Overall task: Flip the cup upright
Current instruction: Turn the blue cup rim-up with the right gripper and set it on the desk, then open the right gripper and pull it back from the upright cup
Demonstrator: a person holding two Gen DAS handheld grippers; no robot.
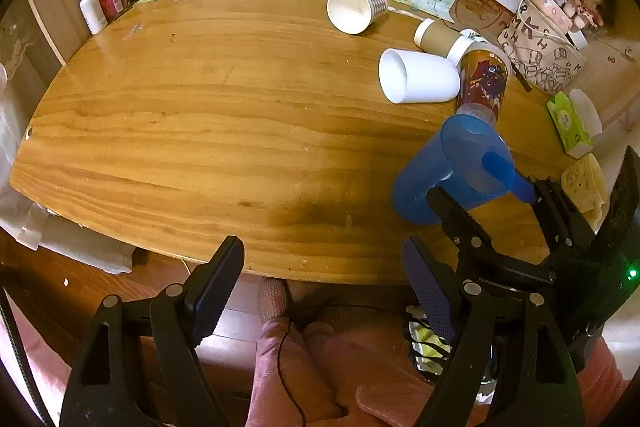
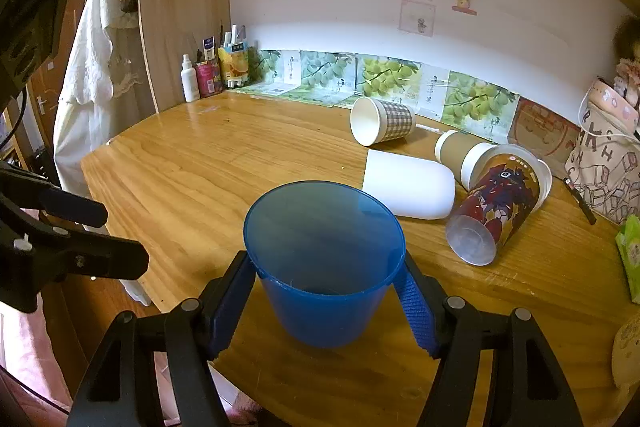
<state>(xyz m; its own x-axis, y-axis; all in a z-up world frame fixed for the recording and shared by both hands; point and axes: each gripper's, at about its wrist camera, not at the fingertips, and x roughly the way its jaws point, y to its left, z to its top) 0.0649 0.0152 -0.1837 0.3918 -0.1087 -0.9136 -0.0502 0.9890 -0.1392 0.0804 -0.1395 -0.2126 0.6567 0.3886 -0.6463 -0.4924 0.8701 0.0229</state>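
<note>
My right gripper (image 2: pixel 326 301) is shut on a blue plastic cup (image 2: pixel 324 263), its pads against both sides below the rim, mouth tilted up and away from me above the wooden table (image 2: pixel 180 167). The left wrist view shows the same blue cup (image 1: pixel 452 167) held tilted over the table's right front by the right gripper (image 1: pixel 486 195). My left gripper (image 1: pixel 324 287) is open and empty at the table's front edge. A white cup (image 2: pixel 408 187), a checked paper cup (image 2: pixel 384 121), a brown paper cup (image 2: pixel 460 149) and a printed clear cup (image 2: pixel 500 199) lie on their sides behind.
Bottles and packets (image 2: pixel 212 71) stand at the back left corner by the shelf wall. A printed bag (image 2: pixel 608 155) and a doll sit at the back right. A green tissue pack (image 1: pixel 568 123) lies at the right edge. Fruit pictures (image 2: pixel 380 75) line the back wall.
</note>
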